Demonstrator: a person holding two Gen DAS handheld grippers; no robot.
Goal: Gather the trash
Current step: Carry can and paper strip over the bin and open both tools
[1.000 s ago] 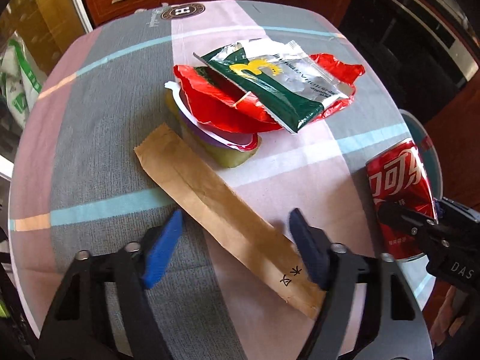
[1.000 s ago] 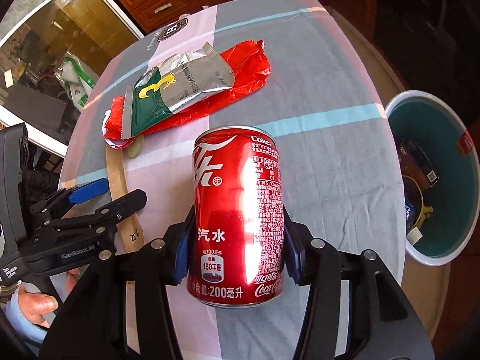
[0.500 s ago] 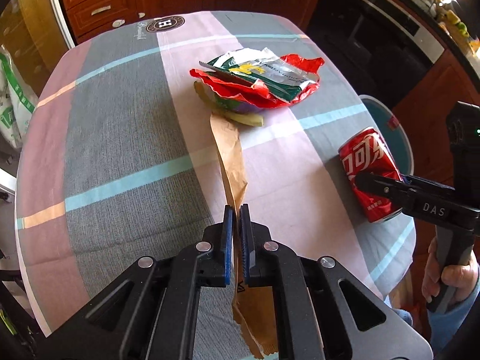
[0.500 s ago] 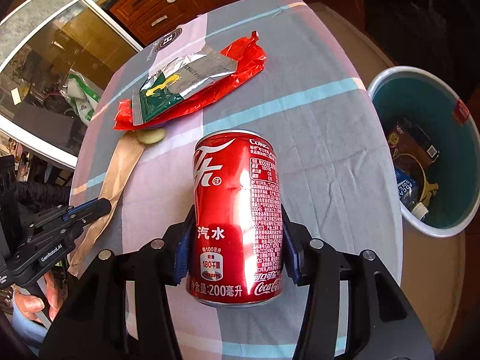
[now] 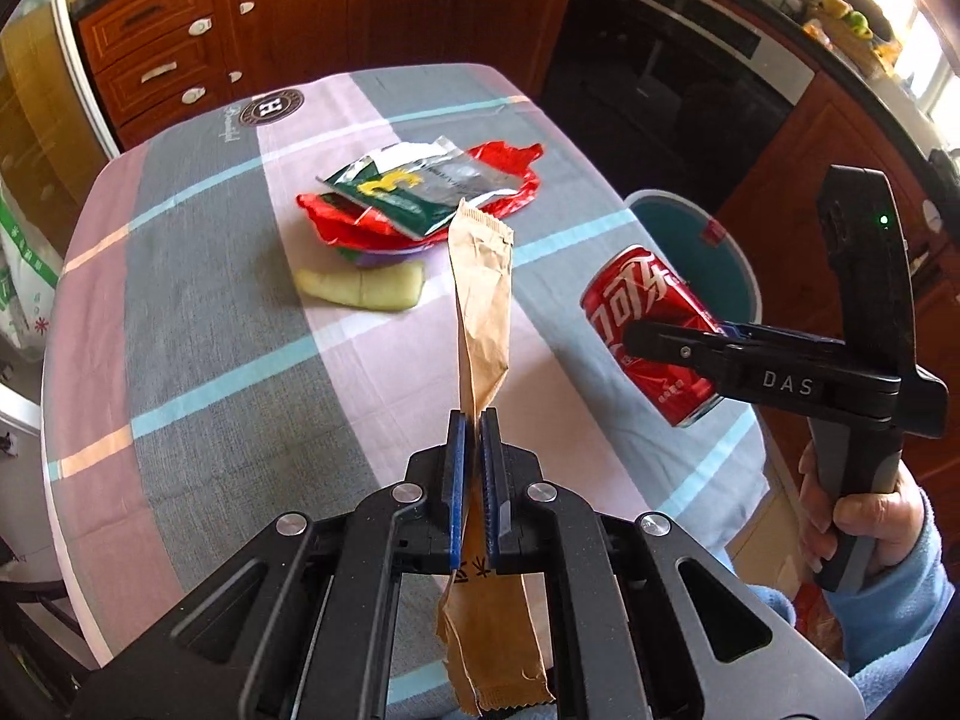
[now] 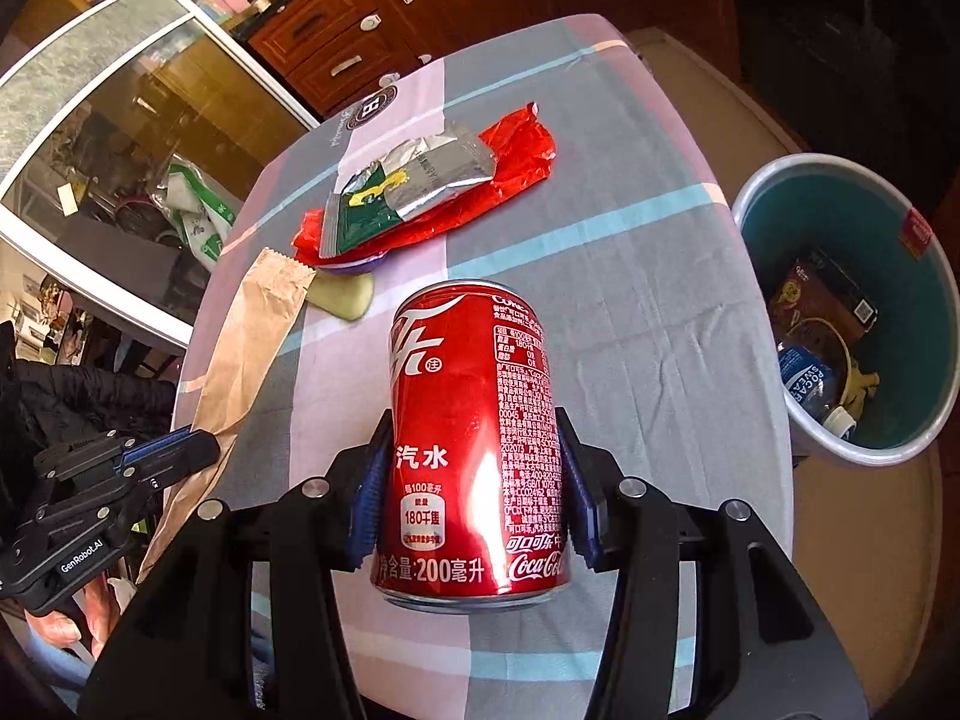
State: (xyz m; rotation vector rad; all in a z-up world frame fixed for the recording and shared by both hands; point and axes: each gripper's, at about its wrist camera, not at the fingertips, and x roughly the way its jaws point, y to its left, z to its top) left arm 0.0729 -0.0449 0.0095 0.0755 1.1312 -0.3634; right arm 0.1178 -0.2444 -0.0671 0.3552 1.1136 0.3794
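My left gripper (image 5: pixel 474 420) is shut on a long brown paper sleeve (image 5: pixel 483 312), lifted off the tablecloth and standing up between the blue pads. In the right wrist view that sleeve (image 6: pixel 252 348) rises from the left gripper (image 6: pixel 198 444) at the lower left. My right gripper (image 6: pixel 471 468) is shut on a red cola can (image 6: pixel 474 450), held above the table; the left wrist view shows the can (image 5: pixel 648 330) at the right. A teal trash bin (image 6: pixel 900 444) holding several items stands on the floor to the right.
A red wrapper with a green and silver sachet (image 5: pixel 420 192) and a pale yellow-green peel (image 5: pixel 366 288) lie on the striped tablecloth (image 5: pixel 198 300). Wooden drawers (image 5: pixel 168 60) stand behind the table. A hand in a blue sleeve (image 5: pixel 870 516) holds the right gripper.
The left gripper closed on the paper sleeve and lifted it upright off the table. The right gripper with the can shifted slightly, bringing the bin more into view.
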